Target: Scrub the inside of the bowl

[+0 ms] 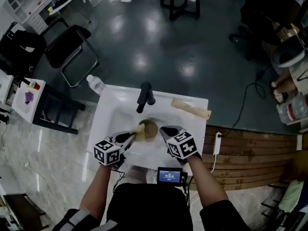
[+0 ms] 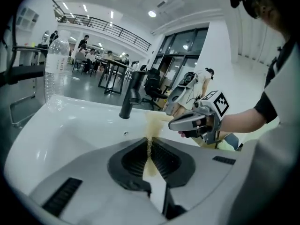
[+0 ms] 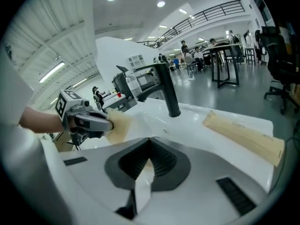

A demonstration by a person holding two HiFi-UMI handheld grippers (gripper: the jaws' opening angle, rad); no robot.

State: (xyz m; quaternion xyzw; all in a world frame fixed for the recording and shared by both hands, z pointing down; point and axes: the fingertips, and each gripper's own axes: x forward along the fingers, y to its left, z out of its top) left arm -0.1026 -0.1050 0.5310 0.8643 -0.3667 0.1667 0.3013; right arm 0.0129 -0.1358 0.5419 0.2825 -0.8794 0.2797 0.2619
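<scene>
Left gripper (image 1: 131,136) is clamped on the yellow sponge (image 1: 139,129) at the left rim of the bowl (image 1: 150,129), mid-basin in the sink (image 1: 110,114) under the faucet (image 1: 144,96); right gripper (image 1: 164,131) is closed on nothing visible at the right rim, probably to brace the bowl.

No lettering can be read. Square coded markers are borne by the left gripper (image 1: 132,136) and right gripper (image 1: 163,130); figures on a small screen (image 1: 169,176) at lower centre are illegible.
</scene>
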